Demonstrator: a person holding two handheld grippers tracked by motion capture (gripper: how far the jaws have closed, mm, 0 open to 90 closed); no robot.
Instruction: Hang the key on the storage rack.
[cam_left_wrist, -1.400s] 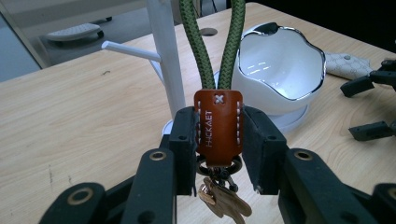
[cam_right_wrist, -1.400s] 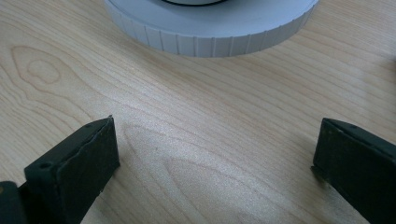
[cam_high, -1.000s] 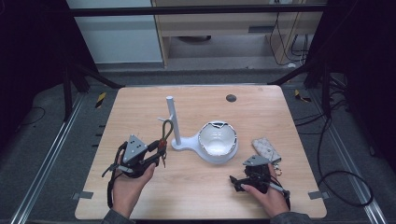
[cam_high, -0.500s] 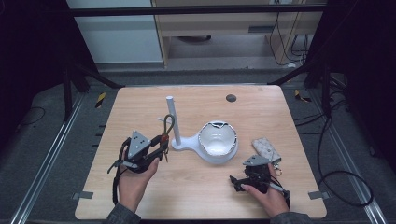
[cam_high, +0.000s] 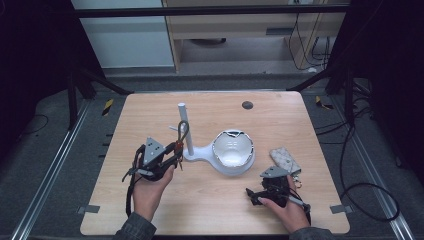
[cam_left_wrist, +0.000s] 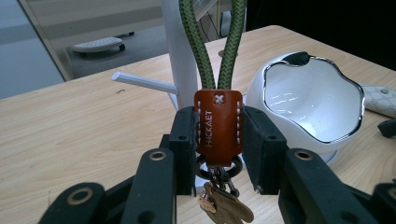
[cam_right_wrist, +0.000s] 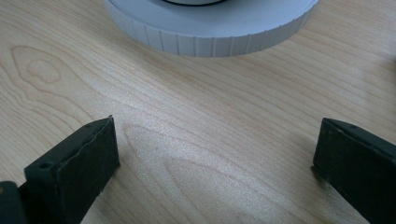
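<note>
My left gripper (cam_high: 173, 150) is shut on a keychain: in the left gripper view its black jaws pinch the brown leather tab (cam_left_wrist: 217, 112) from both sides. A green rope loop (cam_left_wrist: 212, 42) rises from the tab and keys (cam_left_wrist: 224, 205) hang below it. The loop (cam_high: 182, 131) stands right beside the upright post (cam_high: 183, 122) of a white stand, near its thin side peg (cam_left_wrist: 142, 82). The stand's white bowl (cam_high: 233, 151) sits to the right. My right gripper (cam_high: 251, 192) rests low on the table in front of the bowl, open, with bare wood between its jaws (cam_right_wrist: 215, 144).
A patterned pouch (cam_high: 284, 157) lies at the right, just beyond the right hand. The stand's ribbed white base (cam_right_wrist: 210, 28) is close ahead of the right gripper. A small dark round spot (cam_high: 247, 105) marks the far side of the wooden table (cam_high: 280, 120).
My left gripper has edged a little farther up the table and toward the post with the keychain. The right hand has stayed where it was.
</note>
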